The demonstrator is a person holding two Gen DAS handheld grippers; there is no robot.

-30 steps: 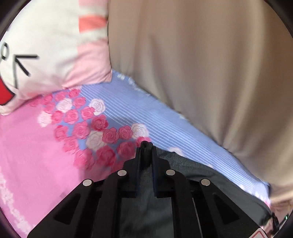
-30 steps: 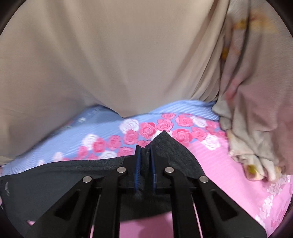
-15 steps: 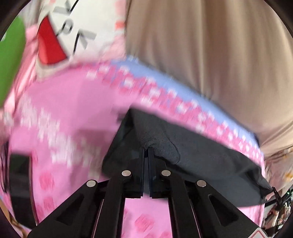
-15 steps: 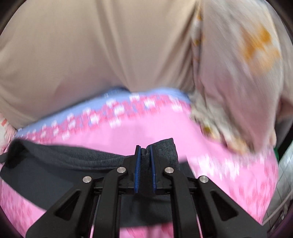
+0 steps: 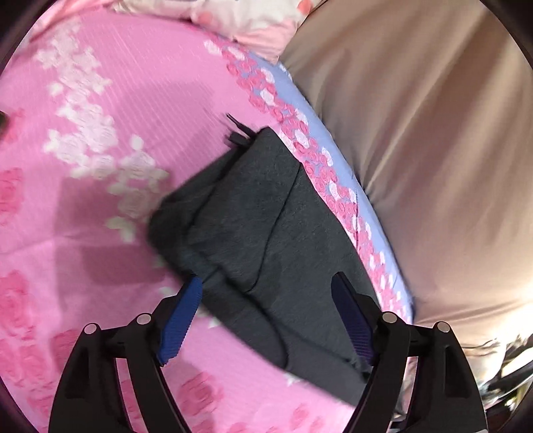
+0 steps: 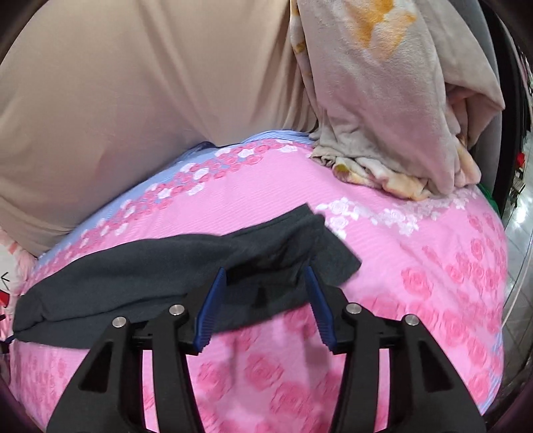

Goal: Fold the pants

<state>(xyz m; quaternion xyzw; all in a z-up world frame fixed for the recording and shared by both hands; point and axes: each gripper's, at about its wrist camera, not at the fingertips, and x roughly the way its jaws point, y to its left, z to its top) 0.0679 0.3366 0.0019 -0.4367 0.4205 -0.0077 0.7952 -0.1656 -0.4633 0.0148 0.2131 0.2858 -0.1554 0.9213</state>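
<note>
The dark grey pants (image 5: 266, 226) lie folded in layers on the pink rose-print bed sheet (image 5: 86, 206). My left gripper (image 5: 266, 283) is open, its blue-padded jaws spread wide just above the near end of the pants, holding nothing. In the right wrist view the pants (image 6: 140, 279) stretch as a long dark band across the sheet (image 6: 416, 299). My right gripper (image 6: 265, 269) is open over the right end of the pants, empty.
A beige curtain (image 5: 416, 133) hangs along the far side of the bed, also in the right wrist view (image 6: 133, 83). A crumpled plush blanket (image 6: 399, 116) sits at the back right. A white and pink pillow (image 5: 240, 16) lies at the bed's far end.
Both grippers were shut on the pants' edge and carried it back over the bed. Both have opened now, and the pants lie released on the sheet.
</note>
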